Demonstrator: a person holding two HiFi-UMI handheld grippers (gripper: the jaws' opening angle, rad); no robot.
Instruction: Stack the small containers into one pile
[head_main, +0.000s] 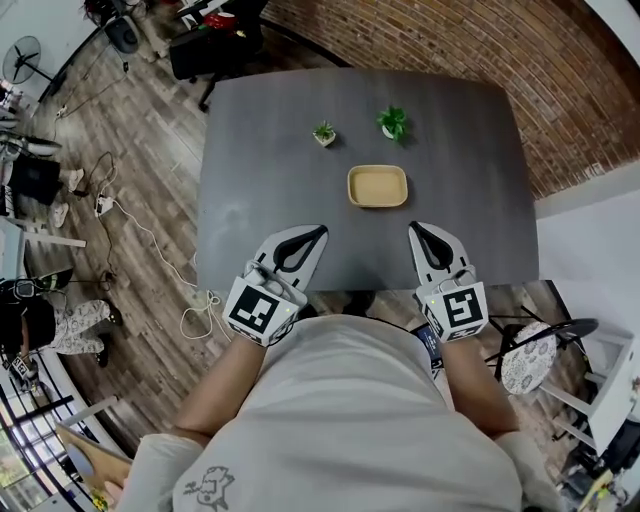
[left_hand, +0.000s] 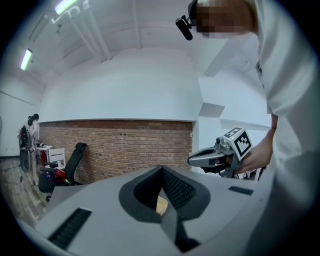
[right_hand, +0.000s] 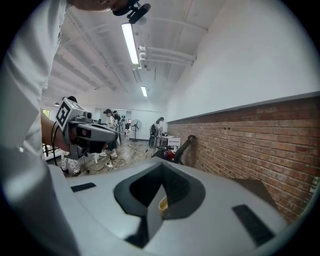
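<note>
- Left gripper (head_main: 320, 231): jaws together, nothing clamped; held over the near table edge, left of centre, tip toward the far side.
- Right gripper (head_main: 414, 228): jaws likewise together, empty; over the same edge, right of centre, well apart from its partner.
- Brick wall (head_main: 450, 50): beyond the far and right sides of the table.
- Table (head_main: 260, 150): dark grey, rectangular, on a wood-plank floor (head_main: 130, 170).
- Office chair (head_main: 215, 45): black, near the far left corner.
- Container (head_main: 377, 186): tan, shallow, round-cornered, flat on the table near its middle; ahead of both tools and between them, touched by neither. Number of nested pieces not discernible.
- Larger potted plant (head_main: 393, 122): upright, just beyond the container.
- Smaller potted plant (head_main: 324, 133): upright, near the first, to its left.
</note>
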